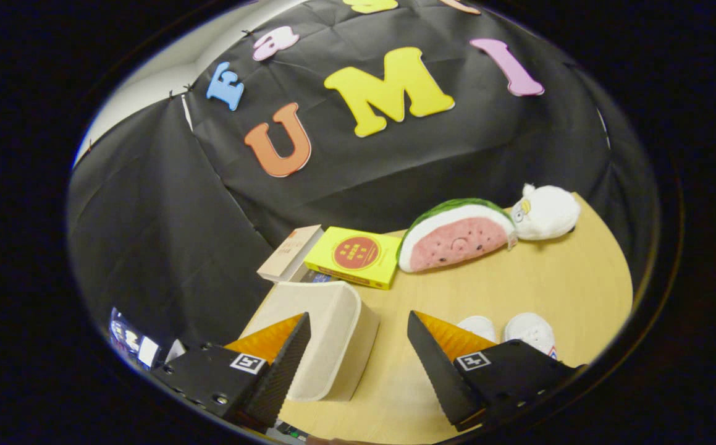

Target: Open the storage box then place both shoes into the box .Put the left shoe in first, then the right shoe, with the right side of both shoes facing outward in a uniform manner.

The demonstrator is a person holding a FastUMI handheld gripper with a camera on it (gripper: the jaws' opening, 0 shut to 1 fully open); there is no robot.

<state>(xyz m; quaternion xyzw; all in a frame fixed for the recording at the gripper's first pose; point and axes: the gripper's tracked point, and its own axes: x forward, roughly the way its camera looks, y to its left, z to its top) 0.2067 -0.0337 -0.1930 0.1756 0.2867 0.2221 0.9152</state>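
1. Now, the box (327,334) stands on the table (518,290), a cream fabric one with rounded corners, seen tilted from above; whether its lid is open or closed cannot be told from this angle.
2. Just beside the box, the gripper (358,355) hangs wide open with nothing held: one finger lies over the box's near corner, the other is over bare table, and the box's side shows in the gap between them.
3. Past the finger that is off the box, two white shoes (509,330) sit side by side on the table, toes pointing toward the far wall; that finger hides their back halves, so which is left and which is right cannot be told.
4. Behind the box, a yellow book (354,256) with a red round mark lies flat, close to the box's far edge.
5. Next to the yellow book, also behind the box, a pale book (290,250) lies at the table's edge.
6. Farther from the box, beyond the yellow book, a watermelon plush (456,238) lies on the table.
7. A white plush (546,213) rests against the watermelon's far end, the thing farthest from the box.
8. Black cloth hangs as a wall behind all of these.
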